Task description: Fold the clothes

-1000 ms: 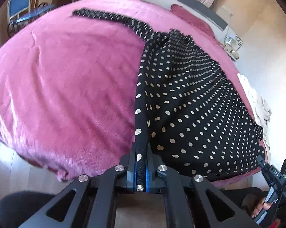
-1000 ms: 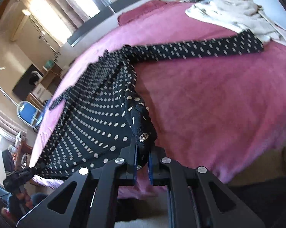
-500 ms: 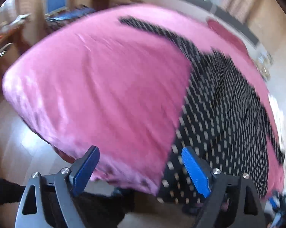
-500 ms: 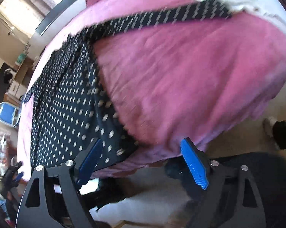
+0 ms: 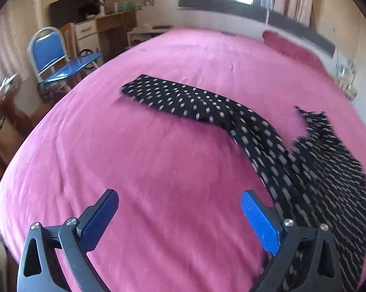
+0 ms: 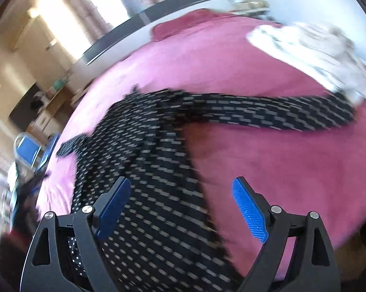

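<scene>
Both tongs were clamped on the hem of the dress a second ago; both have since let go. Left tongs [image 5: 180, 215]: jaws have just been opening, now spread wide, nothing between the pads, only bare bedspread. Right tongs [image 6: 181, 206]: jaws wide apart, dress cloth lying below them, pads not pressing on it. Left view has swung off the hem corner toward the left sleeve; right view has lifted back and is motion-blurred.

Surface: bed [image 5: 158, 165] with a pink plush spread, pillow [image 5: 290, 46] of darker pink at the head. Heap of white clothes [image 6: 312, 48] on the bed's right side. Room: curtained windows behind the headboard, blue chair [image 5: 53, 58] and wooden desk to the bed's left.

Dress [image 6: 153, 194], black with pale dots, lies flat on the bed. Long axis runs from the near foot edge toward the headboard, hem nearest the tongs, neck far. Sleeves spread crosswise: left sleeve [image 5: 178, 97] points toward the chair, right sleeve [image 6: 268, 114] reaches the white heap, touching it.
</scene>
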Action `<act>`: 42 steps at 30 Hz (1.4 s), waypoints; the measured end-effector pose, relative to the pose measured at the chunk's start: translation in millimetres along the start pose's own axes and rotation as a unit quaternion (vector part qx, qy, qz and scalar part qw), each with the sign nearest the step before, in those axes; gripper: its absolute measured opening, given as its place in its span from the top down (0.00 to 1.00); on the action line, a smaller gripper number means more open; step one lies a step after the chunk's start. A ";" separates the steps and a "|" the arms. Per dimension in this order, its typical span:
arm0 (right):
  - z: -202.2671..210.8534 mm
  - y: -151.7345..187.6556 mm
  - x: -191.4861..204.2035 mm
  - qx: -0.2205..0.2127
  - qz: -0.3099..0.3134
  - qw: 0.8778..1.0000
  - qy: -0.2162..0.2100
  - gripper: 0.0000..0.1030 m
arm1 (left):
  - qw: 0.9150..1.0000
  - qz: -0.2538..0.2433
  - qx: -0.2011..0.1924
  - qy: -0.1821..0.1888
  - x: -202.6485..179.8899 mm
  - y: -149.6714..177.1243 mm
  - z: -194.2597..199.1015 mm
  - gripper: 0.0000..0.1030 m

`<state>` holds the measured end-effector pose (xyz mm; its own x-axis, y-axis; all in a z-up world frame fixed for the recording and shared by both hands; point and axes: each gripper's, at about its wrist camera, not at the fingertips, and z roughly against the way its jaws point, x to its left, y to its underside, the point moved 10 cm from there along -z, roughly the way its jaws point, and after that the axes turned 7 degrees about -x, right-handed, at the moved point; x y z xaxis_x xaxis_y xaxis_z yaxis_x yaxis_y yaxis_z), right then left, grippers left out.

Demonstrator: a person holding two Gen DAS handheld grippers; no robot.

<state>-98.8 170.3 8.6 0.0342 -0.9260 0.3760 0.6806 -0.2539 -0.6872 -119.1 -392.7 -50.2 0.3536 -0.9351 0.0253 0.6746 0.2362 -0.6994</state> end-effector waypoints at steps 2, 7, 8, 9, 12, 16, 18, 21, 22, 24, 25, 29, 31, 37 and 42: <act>-20.4 8.0 29.2 0.015 0.036 0.999 -0.016 0.14 | 1.000 -0.021 -0.001 -0.006 -1.8 -23.8 -31.0 0.00; -64.9 25.7 70.1 0.050 0.051 0.996 -0.055 0.14 | 0.989 0.142 0.028 0.021 58.7 -37.9 -95.6 0.00; -69.7 26.8 72.2 0.053 0.043 0.996 -0.060 0.14 | 0.981 0.187 0.025 0.040 71.9 -36.0 -105.9 0.00; -74.5 27.1 74.1 0.056 0.034 0.996 -0.065 0.14 | 0.971 0.231 0.022 0.062 85.1 -34.1 -115.3 0.00; -84.8 25.8 77.5 0.062 0.013 0.995 -0.078 0.14 | 0.957 0.274 -0.017 0.090 106.0 -41.6 -125.0 0.00; -98.7 19.4 77.3 0.068 -0.017 0.993 -0.092 0.14 | 0.937 0.320 -0.057 0.129 119.0 -62.4 -141.1 0.00; -110.9 18.7 81.3 0.075 -0.017 0.992 -0.099 0.14 | 0.932 0.332 -0.065 0.131 123.2 -71.0 -151.0 0.01; -134.8 20.0 87.0 0.085 0.041 0.993 -0.065 0.14 | 0.938 0.318 -0.070 0.122 123.0 -82.9 -163.9 0.01; -143.6 20.1 89.4 0.091 0.057 0.993 -0.055 0.14 | 0.940 0.311 -0.071 0.118 122.8 -84.5 -166.7 0.01; -157.3 17.5 96.5 0.097 0.055 0.992 -0.059 0.14 | 0.946 0.298 -0.072 0.109 122.3 -86.8 -171.8 0.36; -161.4 15.3 101.0 0.096 0.044 0.992 -0.065 0.14 | 0.947 0.298 -0.066 0.104 123.9 -86.6 -174.8 0.53; -170.9 13.5 122.8 0.095 0.040 0.991 -0.084 0.14 | 0.938 0.318 -0.054 0.130 128.1 -83.5 -175.6 0.95; -175.2 14.1 129.7 0.095 0.062 0.991 -0.078 0.14 | 0.942 0.305 -0.057 0.127 126.5 -83.2 -173.0 0.96; -203.7 -26.0 119.5 0.048 0.138 0.989 -0.001 0.14 | 0.939 0.316 -0.105 0.082 145.4 -84.0 -133.0 0.96; -258.7 -54.2 76.1 0.083 0.144 0.982 0.087 0.14 | 0.940 0.306 -0.148 0.008 190.3 -72.6 -71.6 0.96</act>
<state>-322.4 41.3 -86.3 0.1276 -0.9901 0.0586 0.7711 0.0619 -0.6337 -147.2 -606.7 -45.8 0.6052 -0.6521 -0.4566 0.1372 0.6504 -0.7471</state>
